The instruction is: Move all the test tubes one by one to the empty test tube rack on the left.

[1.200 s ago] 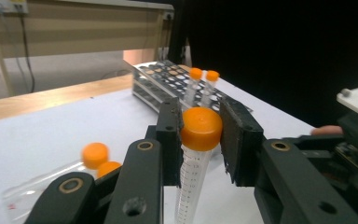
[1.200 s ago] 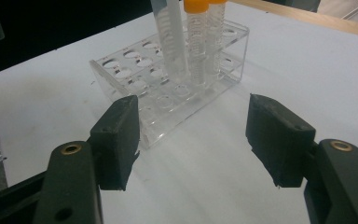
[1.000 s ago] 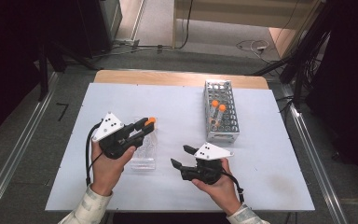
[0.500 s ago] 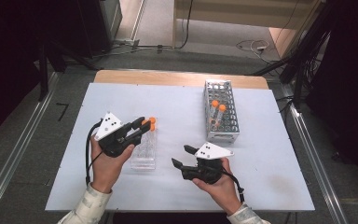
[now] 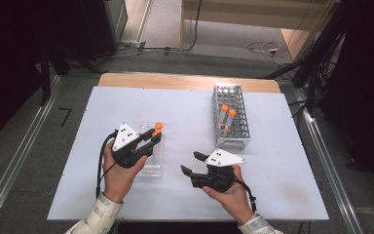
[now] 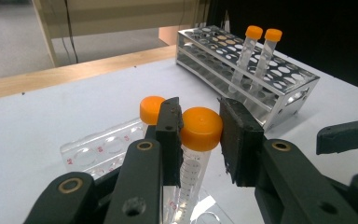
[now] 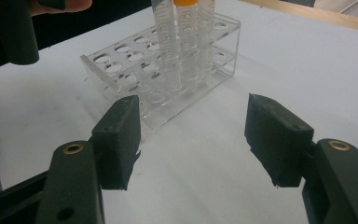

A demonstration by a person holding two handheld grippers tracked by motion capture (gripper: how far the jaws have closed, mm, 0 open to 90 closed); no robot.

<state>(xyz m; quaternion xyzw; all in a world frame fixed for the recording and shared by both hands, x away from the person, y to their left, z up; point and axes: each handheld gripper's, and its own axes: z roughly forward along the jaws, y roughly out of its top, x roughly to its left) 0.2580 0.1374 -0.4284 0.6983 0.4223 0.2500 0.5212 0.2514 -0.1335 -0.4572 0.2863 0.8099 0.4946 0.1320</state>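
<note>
The left tongs [image 6: 199, 140] gripped an orange-capped tube [image 6: 196, 149] over the clear rack [image 6: 98, 150]; the right tongs [image 7: 193, 140] stood open, empty.

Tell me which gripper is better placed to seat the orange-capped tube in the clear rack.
Left. The left gripper already clamps the orange-capped tube above the clear rack; the right gripper is open and empty, off to the side.

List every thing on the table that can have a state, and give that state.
Left tongs: shut on the orange-capped tube.
Right tongs: open, nothing between them.
Clear rack: upright, holding tubes.
Second tube: capped, standing in the clear rack.
Metal rack: upright, holding two capped tubes.
</note>
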